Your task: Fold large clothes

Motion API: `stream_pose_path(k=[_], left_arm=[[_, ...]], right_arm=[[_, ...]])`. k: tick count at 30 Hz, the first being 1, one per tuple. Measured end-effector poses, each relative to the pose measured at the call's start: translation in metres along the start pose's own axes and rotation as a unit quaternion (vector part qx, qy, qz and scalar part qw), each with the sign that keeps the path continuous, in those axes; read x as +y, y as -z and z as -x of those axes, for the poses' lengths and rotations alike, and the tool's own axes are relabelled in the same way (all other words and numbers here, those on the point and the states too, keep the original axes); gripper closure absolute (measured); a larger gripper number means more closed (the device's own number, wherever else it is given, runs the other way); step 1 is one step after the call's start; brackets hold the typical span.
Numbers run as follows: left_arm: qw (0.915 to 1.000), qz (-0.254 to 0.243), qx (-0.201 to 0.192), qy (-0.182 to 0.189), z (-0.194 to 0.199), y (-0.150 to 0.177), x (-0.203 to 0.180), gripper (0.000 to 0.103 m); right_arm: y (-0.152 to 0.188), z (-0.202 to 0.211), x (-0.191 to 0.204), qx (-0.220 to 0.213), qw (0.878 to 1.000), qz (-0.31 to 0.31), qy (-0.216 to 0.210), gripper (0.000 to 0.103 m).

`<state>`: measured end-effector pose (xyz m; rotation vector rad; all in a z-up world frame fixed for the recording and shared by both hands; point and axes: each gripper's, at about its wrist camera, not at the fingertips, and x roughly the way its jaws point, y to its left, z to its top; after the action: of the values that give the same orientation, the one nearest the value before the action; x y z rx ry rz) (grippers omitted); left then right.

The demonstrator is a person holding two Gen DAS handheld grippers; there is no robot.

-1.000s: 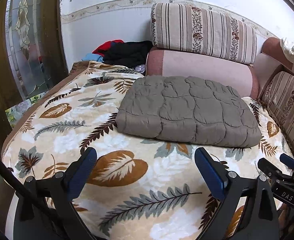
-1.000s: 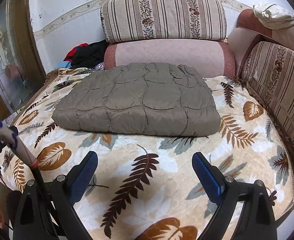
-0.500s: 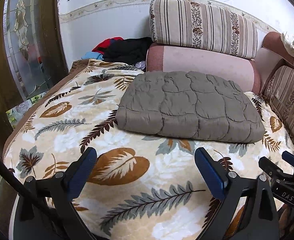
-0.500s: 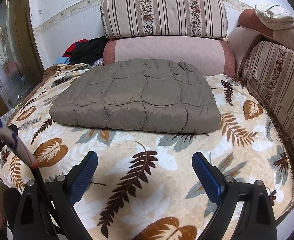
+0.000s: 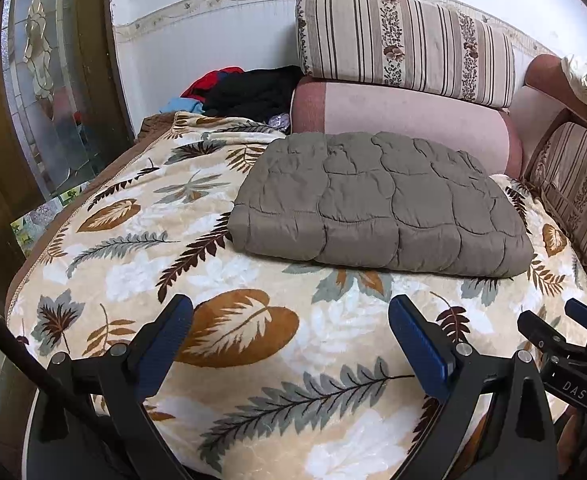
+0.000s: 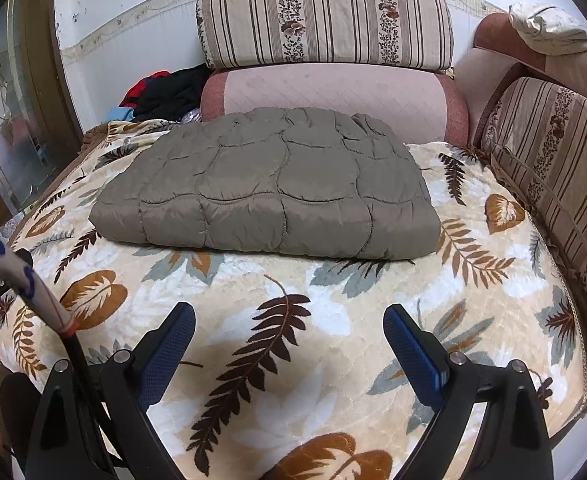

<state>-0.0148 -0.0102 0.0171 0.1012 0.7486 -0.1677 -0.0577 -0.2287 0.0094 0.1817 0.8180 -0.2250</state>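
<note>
A grey-brown quilted padded garment lies folded into a thick rectangle on the leaf-patterned blanket, towards the back by the cushions. It also shows in the right wrist view. My left gripper is open and empty, held above the blanket's near part, well short of the garment. My right gripper is open and empty too, in front of the garment's near edge. The right gripper's tip shows at the right edge of the left wrist view.
A pink bolster and a striped cushion stand behind the garment. A striped cushion lines the right side. A pile of black, red and blue clothes lies at the back left. A glass door is on the left.
Both grippers have drawn back and risen slightly, so the folded garment sits a little farther away in both views. The garment has not moved. Both grippers stay open.
</note>
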Motion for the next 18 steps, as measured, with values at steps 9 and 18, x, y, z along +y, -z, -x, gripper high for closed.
stream_pose_path(k=[9,18], left_arm=[[1.0,0.001,0.008,0.003,-0.0061,0.0026,0.0021,0.005],[1.0,0.002,0.005,0.004,-0.0056,0.0028,0.0027,0.005]], right_arm=[[0.0017,-0.0035,-0.0005,0.006,1.0,0.0,0.004,0.006],[0.0027,-0.0054,-0.0013,0.009,1.0,-0.001,0.004,0.006]])
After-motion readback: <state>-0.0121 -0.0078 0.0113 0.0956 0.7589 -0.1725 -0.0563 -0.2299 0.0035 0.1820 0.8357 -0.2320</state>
